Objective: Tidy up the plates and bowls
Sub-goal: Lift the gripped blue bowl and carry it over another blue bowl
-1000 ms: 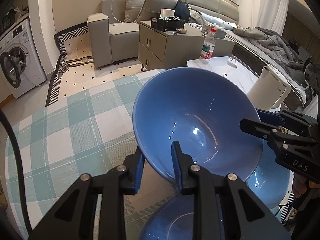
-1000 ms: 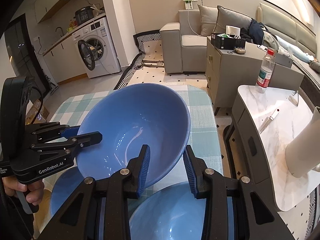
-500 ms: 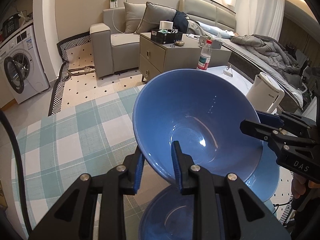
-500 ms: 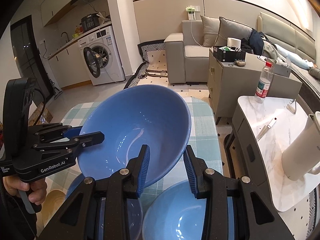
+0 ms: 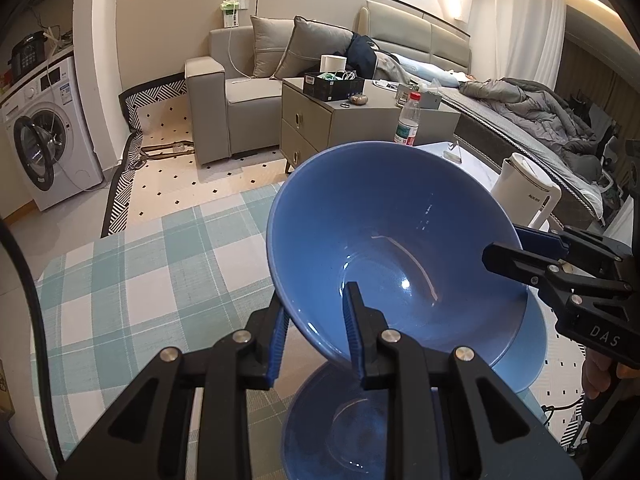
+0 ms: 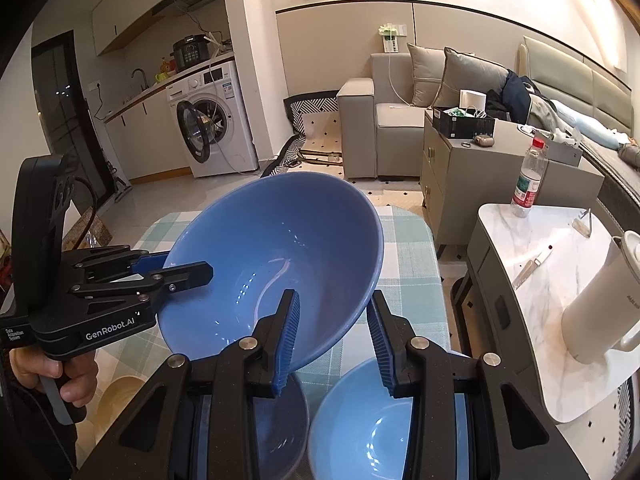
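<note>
Large blue bowl (image 5: 384, 240), rim clamped on opposite sides by the left gripper (image 5: 316, 332) and right gripper (image 6: 332, 336), now raised higher than a second ago above two blue bowls (image 6: 372, 420) beneath the grippers, apparently lifted for restacking.

Both grippers are black angular frames studded with silver screws, their fingers faced with ribbed blue pads (image 6: 289, 340). The left gripper (image 6: 176, 268) reads "GenRobot.AI" in white (the right gripper (image 5: 508, 248) shows "DAS").
</note>
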`<state>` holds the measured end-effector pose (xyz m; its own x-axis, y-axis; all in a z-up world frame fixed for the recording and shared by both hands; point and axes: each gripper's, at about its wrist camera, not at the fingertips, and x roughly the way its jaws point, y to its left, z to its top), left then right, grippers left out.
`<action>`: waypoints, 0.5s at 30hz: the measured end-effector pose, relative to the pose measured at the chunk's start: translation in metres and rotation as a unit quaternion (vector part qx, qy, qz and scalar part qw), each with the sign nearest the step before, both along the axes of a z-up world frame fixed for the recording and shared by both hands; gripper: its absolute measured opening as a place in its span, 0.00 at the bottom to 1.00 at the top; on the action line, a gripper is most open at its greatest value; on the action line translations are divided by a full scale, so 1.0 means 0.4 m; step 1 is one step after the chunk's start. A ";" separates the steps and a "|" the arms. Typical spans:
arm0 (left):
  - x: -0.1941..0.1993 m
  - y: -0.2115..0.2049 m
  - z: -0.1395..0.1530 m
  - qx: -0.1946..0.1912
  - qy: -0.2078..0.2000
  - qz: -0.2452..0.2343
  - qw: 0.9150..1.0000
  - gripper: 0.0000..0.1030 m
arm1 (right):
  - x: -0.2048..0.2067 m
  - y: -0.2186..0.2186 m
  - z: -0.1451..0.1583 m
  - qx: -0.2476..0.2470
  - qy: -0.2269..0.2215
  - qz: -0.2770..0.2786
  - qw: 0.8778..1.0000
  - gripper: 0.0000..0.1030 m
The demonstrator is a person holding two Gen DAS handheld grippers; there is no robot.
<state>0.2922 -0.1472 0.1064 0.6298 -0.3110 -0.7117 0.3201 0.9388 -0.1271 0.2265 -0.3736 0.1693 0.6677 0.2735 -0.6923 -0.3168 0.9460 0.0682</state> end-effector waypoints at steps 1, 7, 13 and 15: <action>-0.002 0.002 0.000 0.000 -0.001 0.000 1.000 0.24 | -0.004 0.001 0.002 0.001 -0.001 0.000 1.000 0.35; -0.025 0.011 0.009 -0.003 -0.008 0.002 1.000 0.24 | -0.029 0.003 0.017 0.006 -0.005 0.005 1.000 0.35; -0.050 0.017 0.021 -0.004 -0.013 0.001 1.000 0.24 | -0.061 0.009 0.036 0.007 -0.013 0.008 1.000 0.35; -0.059 0.018 0.024 -0.004 -0.015 0.002 1.000 0.24 | -0.074 0.011 0.042 0.006 -0.015 0.010 1.000 0.35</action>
